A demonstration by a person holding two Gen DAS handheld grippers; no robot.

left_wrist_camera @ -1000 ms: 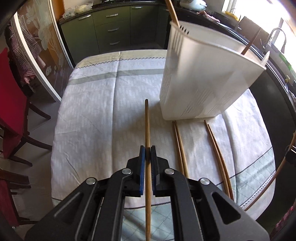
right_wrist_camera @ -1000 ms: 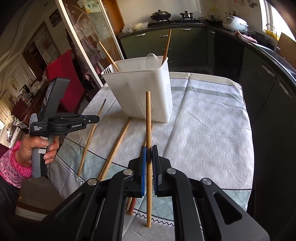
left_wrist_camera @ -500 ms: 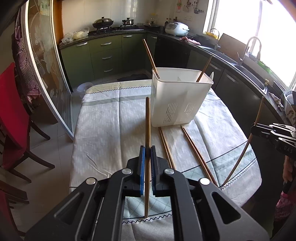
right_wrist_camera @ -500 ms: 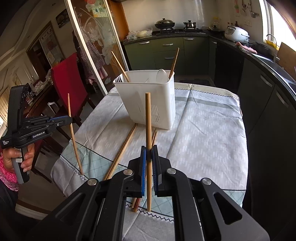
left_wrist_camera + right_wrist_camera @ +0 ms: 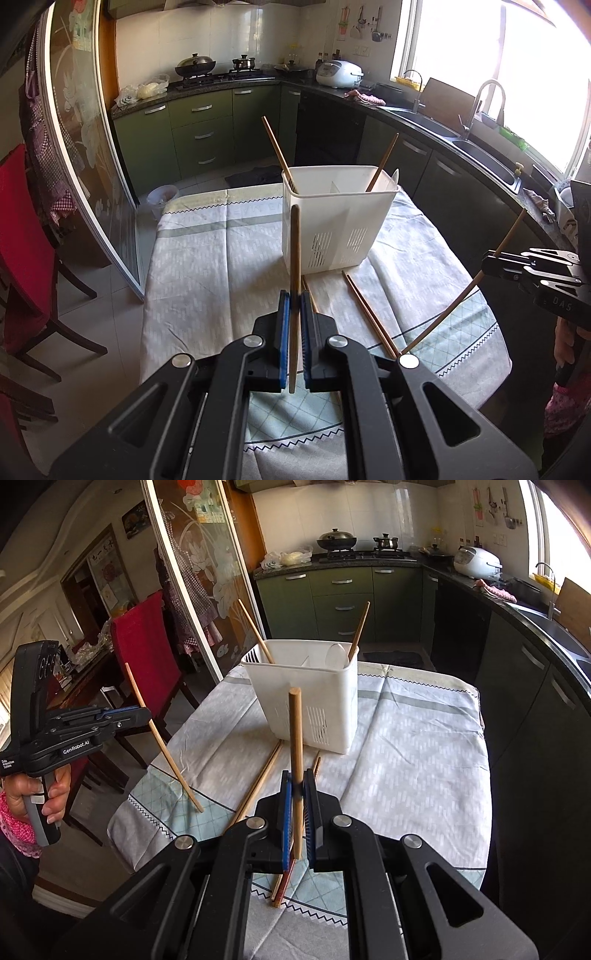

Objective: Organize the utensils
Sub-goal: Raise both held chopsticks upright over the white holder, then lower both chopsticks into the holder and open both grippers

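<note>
My left gripper point(image 5: 294, 297) is shut on a wooden chopstick point(image 5: 294, 243) that stands nearly upright above the table. My right gripper point(image 5: 296, 777) is shut on a second wooden chopstick point(image 5: 295, 731), also held off the cloth. Beyond both stands the white utensil caddy point(image 5: 332, 229) point(image 5: 314, 698), with two chopsticks point(image 5: 276, 149) point(image 5: 359, 627) leaning in it and a white spoon point(image 5: 334, 655). Several loose chopsticks point(image 5: 369, 314) point(image 5: 260, 786) lie on the cloth in front of the caddy. Each wrist view shows the other gripper point(image 5: 493, 264) point(image 5: 142, 716) at its edge, gripping its stick.
A pale patterned tablecloth point(image 5: 207, 266) covers the table. Red chairs point(image 5: 22, 251) point(image 5: 144, 642) stand along one side, beside a glass sliding door point(image 5: 85, 155). Dark kitchen counters with a sink point(image 5: 476, 136) run along the other side. A hand point(image 5: 44, 801) grasps the left gripper's handle.
Both grippers have risen and drawn back from the caddy, each still gripping its chopstick. The left chopstick has come off the cloth and tilted upward.
</note>
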